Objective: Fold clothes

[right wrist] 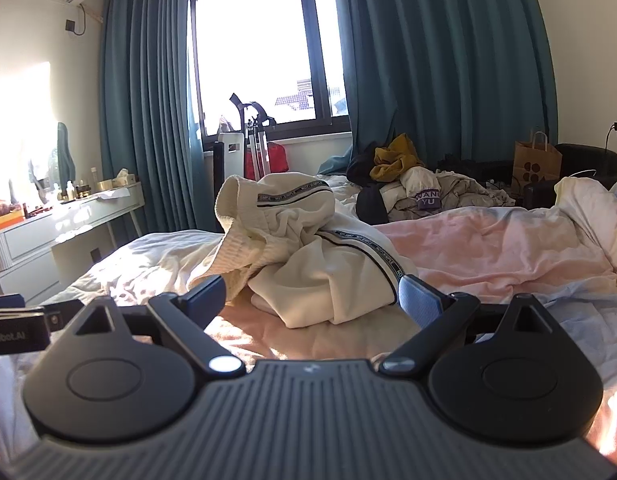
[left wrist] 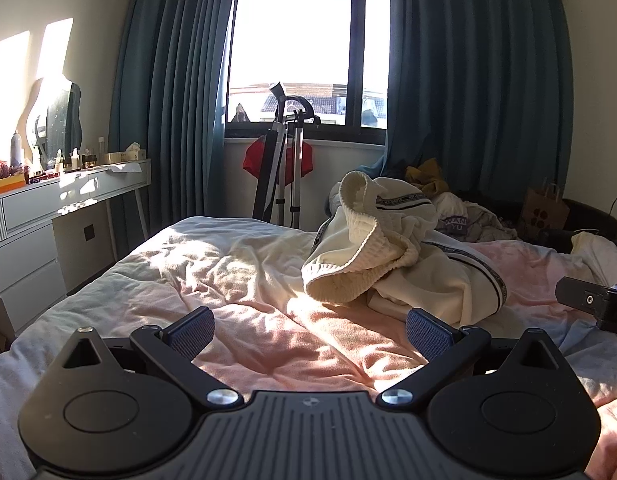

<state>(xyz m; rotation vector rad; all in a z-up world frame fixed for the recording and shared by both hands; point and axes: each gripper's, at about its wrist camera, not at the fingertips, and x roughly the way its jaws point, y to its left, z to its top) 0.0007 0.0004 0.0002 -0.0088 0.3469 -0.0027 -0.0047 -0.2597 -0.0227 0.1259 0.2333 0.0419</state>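
**Cream garment lying bunched on the bed**

Cream knitwear with dark lettered tape, the garment (left wrist: 392, 256) is sitting crumpled on the pink quilt (left wrist: 268, 344), its ribbed hem curling up toward the window (left wrist: 300, 44). The left gripper (left wrist: 310, 330) is hovering low over the quilt, fingers spread wide and holding nothing, the garment lying just ahead and to its right. The right gripper (right wrist: 312, 300) is also gaping, empty, with the garment directly in front between its fingers' line. More clothes (right wrist: 424, 192) are piling up at the bed's far side.
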